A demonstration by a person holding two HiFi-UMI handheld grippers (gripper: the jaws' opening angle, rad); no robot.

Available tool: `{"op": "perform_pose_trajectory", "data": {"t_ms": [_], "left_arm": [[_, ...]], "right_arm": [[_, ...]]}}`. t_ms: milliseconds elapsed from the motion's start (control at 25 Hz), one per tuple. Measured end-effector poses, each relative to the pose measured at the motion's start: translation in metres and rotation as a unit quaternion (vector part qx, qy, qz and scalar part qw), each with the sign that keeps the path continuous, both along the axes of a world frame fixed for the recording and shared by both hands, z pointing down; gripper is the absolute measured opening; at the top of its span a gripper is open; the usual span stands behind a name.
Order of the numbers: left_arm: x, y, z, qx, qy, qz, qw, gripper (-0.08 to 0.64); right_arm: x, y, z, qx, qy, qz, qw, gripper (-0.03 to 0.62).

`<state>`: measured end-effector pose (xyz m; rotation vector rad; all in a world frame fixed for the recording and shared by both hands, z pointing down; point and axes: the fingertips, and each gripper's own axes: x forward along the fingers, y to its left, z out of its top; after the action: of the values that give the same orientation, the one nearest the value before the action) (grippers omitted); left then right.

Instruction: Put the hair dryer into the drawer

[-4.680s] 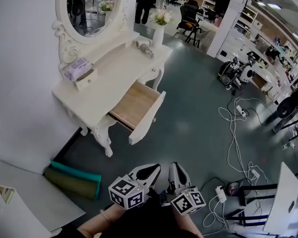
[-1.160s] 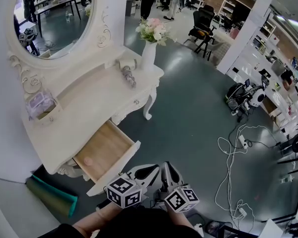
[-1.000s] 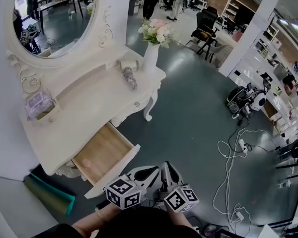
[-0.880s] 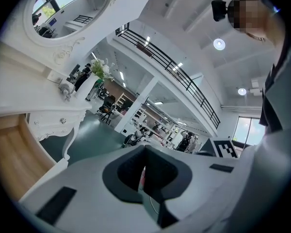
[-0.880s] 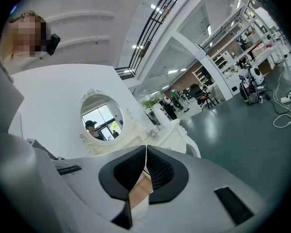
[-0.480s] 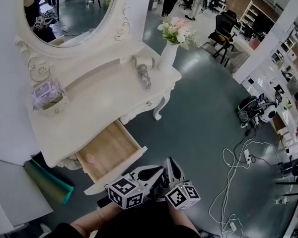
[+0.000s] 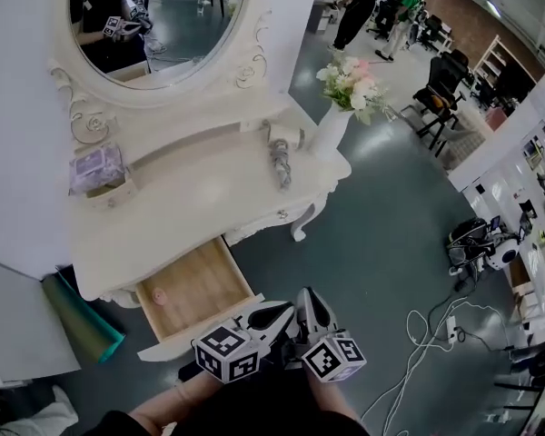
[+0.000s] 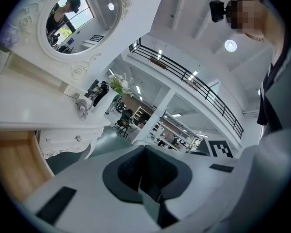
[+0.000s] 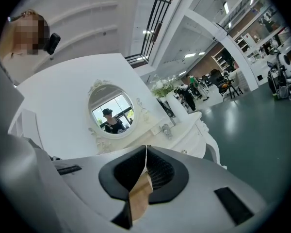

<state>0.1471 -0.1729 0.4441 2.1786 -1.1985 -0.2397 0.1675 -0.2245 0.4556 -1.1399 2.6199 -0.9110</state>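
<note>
The hair dryer (image 7: pixel 280 158) lies on the white dressing table (image 7: pixel 191 198) beside the flower vase, well beyond both grippers; it also shows small in the left gripper view (image 8: pixel 82 106) and the right gripper view (image 9: pixel 166 129). The table's wooden drawer (image 7: pixel 195 289) stands pulled out, just ahead of my hands. My left gripper (image 7: pixel 282 312) and right gripper (image 7: pixel 309 300) are held side by side at the bottom of the head view, next to the drawer's front corner. Both are shut with nothing between the jaws.
A small pink item (image 7: pixel 159 295) lies in the drawer. A purple box (image 7: pixel 98 167) sits at the table's left, the vase of flowers (image 7: pixel 345 98) at its right end. A green rolled mat (image 7: pixel 77 321) lies left of the table; cables (image 7: pixel 427 334) trail on the floor right.
Both grippers, still shut and together, have moved sideways along the table front. The table, mirror and open drawer have shifted right and nearer in the head view.
</note>
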Motion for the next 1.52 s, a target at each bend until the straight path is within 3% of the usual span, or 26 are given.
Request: {"op": "perform_pose_trajectory", "data": {"t_ms": [480, 880, 1120, 1520], "left_arm": [[-0.019, -0.073, 0.003, -0.011, 0.0, -0.111, 0.9937, 0.003], [-0.039, -0.114, 0.007, -0.013, 0.002, -0.207, 0.9783, 0.003], [-0.055, -0.138, 0.01, -0.005, -0.014, -0.26, 0.9656, 0.003], [-0.076, -0.155, 0.014, -0.018, -0.028, -0.316, 0.948, 0.003]], "right_arm": [[-0.022, -0.084, 0.002, -0.007, 0.004, -0.093, 0.996, 0.025], [-0.044, -0.132, 0.009, -0.001, 0.005, -0.171, 0.985, 0.025], [-0.065, -0.148, 0.015, -0.002, 0.01, -0.226, 0.974, 0.025], [-0.113, -0.177, 0.012, 0.008, 0.056, -0.32, 0.946, 0.042]]}}
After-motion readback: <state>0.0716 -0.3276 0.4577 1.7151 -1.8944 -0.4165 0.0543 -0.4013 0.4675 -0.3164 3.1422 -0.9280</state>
